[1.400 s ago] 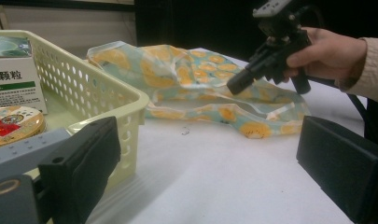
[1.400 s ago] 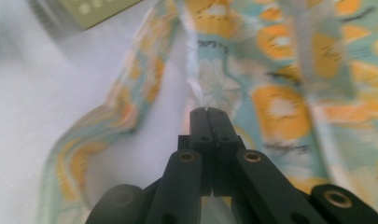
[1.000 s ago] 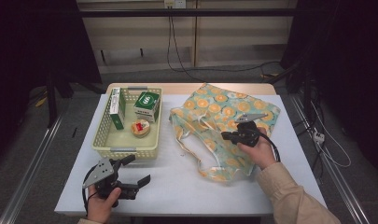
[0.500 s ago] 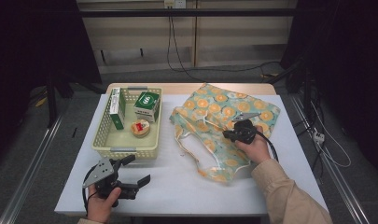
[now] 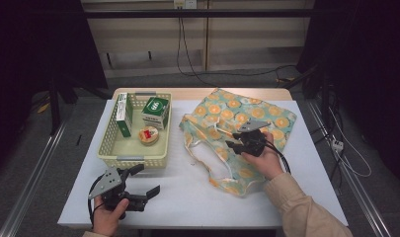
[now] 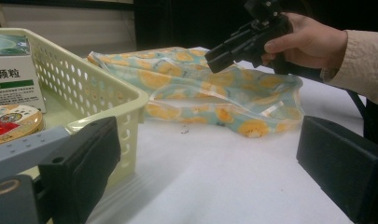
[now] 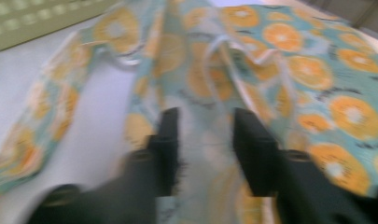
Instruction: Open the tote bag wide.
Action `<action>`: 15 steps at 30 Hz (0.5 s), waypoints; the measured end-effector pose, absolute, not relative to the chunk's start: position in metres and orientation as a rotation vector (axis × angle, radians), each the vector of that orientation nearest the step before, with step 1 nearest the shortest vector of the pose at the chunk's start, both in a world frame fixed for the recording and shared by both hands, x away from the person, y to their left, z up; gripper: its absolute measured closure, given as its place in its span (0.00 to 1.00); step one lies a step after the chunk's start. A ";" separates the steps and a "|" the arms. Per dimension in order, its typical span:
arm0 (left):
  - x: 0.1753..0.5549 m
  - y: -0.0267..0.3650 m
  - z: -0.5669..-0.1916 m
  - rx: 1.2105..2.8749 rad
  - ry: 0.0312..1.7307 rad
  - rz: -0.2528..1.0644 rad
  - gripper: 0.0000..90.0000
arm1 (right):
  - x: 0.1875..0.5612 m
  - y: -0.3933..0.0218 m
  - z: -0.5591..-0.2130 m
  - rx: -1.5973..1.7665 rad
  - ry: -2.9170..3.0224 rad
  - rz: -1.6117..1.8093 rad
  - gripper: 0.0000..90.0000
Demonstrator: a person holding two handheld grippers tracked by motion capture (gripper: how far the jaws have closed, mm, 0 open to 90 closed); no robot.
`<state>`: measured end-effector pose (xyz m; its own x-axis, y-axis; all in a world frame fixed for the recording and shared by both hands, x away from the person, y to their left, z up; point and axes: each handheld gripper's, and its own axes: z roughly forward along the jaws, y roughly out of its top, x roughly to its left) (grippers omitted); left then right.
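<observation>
A teal bag [image 5: 212, 123] printed with orange slices lies flat on the white table, right of centre. My right gripper [image 5: 232, 144] hovers low over its middle and points left. Its jaws have just been opening. In the right gripper view, which is blurred, they stand a little apart [image 7: 205, 126] above the bag's cloth [image 7: 317, 70], and nothing is pinched between them. My left gripper [image 5: 147, 178] rests near the front left edge, wide open and holding nothing [image 6: 210, 163]. From there I see the bag [image 6: 200, 93] and the right gripper [image 6: 214, 58] above it.
A pale yellow basket [image 5: 133, 159] stands left of the bag. It holds a tall green-and-white box [image 5: 122, 114], a squat green box [image 5: 155, 112] and a round tin [image 5: 148, 135]. The basket's corner [image 6: 98, 79] is close to my left jaw. White table lies in front.
My right gripper has slid a little to the left over the bag. The left gripper has stayed where it was.
</observation>
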<state>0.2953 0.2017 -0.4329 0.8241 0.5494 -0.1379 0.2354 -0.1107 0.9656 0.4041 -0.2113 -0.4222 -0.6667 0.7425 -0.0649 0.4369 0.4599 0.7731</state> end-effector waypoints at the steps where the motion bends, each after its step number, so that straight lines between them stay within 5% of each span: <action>1: 0.295 0.201 -0.433 1.693 0.616 0.297 0.07 | 0.404 -0.209 -0.423 0.975 2.341 1.053 0.86; 4: 0.295 0.201 -0.433 1.690 0.617 0.297 0.07 | 0.407 -0.206 -0.432 0.972 2.362 1.015 0.93; 15: 0.295 0.202 -0.433 1.689 0.620 0.296 0.07 | 0.397 -0.181 -0.455 0.900 2.534 1.017 0.78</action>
<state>0.2948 0.2024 -0.4328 0.8226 0.5507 -0.1413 0.2363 -0.1051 0.9660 0.3971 -0.1814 -0.4551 -0.7721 0.6354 -0.0151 0.4487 0.5617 0.6952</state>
